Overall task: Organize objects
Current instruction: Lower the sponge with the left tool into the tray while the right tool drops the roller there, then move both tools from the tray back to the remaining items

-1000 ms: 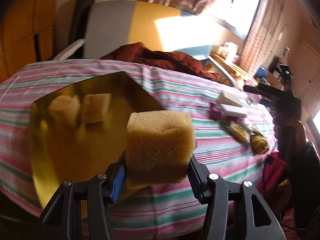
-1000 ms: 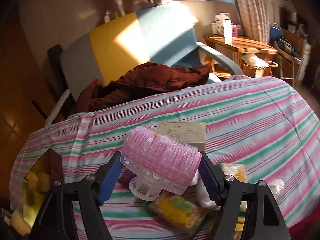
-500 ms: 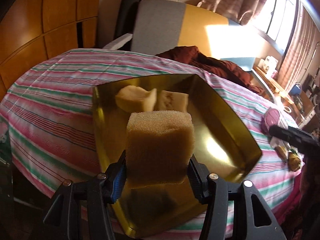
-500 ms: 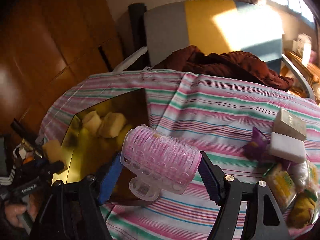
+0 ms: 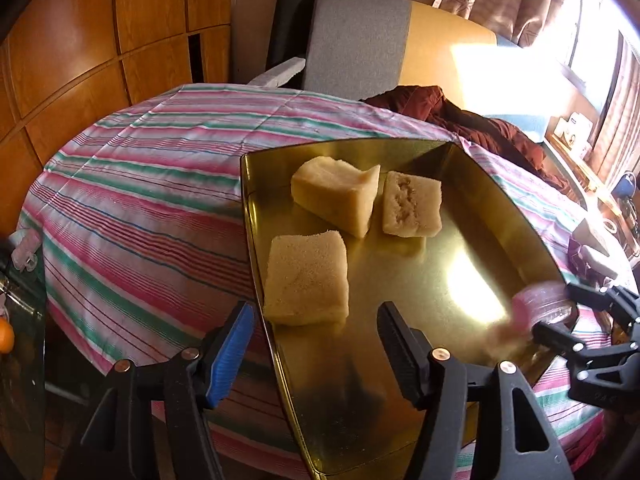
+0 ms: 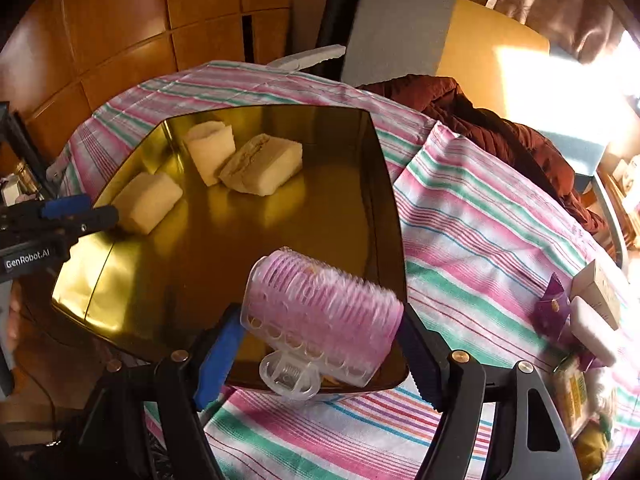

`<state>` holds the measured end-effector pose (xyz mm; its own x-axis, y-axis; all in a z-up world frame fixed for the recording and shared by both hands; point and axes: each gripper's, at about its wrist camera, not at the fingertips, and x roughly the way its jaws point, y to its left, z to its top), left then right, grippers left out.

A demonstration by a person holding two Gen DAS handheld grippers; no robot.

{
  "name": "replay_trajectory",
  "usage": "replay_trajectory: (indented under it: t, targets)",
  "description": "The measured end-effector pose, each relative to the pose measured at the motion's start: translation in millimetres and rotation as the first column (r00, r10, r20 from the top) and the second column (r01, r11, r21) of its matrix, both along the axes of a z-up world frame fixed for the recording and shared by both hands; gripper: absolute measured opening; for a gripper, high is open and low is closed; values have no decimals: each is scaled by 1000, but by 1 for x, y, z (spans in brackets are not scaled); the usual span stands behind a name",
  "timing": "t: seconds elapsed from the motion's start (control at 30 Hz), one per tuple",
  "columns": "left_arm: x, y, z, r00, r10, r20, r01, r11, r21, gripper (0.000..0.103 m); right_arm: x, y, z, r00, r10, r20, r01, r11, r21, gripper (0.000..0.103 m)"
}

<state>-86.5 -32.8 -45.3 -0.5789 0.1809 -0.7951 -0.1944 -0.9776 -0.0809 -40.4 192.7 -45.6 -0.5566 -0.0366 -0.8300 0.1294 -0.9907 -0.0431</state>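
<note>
Left hand-held gripper spread wide, holding nothing, poised over near-left edge of gold tray. Sponge lies flat on tray just ahead of its fingertips, hugging the tray's left rim. Two more sponge pieces sit further back, touching each other, apart from the near sponge. Right hand-held gripper clamped on pink hair roller, held above the tray's near-right corner. Tray middle and right side bare. Tray on striped cloth covering the counter. Packets and boxes clustered at far right counter edge, well apart from the tray.
</note>
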Motion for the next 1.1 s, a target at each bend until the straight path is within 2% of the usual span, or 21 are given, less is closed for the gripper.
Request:
replay_trajectory:
  t: [0.13, 0.27, 0.37, 0.43, 0.63, 0.77, 1.1]
  targets:
    - [7, 2, 7, 1000, -2, -14, 2, 1000, 18, 65, 3, 0, -8, 999, -9, 34, 9, 1000, 4, 78]
    - [15, 8, 13, 999, -5, -35, 6, 1000, 29, 66, 9, -2, -4, 1000, -19, 16, 20, 1000, -14, 84]
    - [21, 11, 17, 999, -7, -45, 9, 999, 35, 66, 16, -7, 4, 999, -23, -26, 23, 1000, -5, 87]
    - [24, 13, 19, 999, -9, -46, 11, 999, 40, 66, 21, -12, 12, 998, -26, -60, 26, 1000, -2, 93]
    - [35, 19, 22, 999, -10, -51, 12, 999, 43, 66, 33, -25, 32, 987, -45, -152, 52, 998, 41, 103]
    - [39, 23, 22, 999, -14, -46, 15, 999, 37, 66, 38, -32, 41, 979, -57, -195, 73, 995, 74, 103]
    - [47, 31, 27, 998, -34, -55, 35, 999, 27, 66, 49, -28, 55, 970, -73, -234, 90, 994, 61, 103]
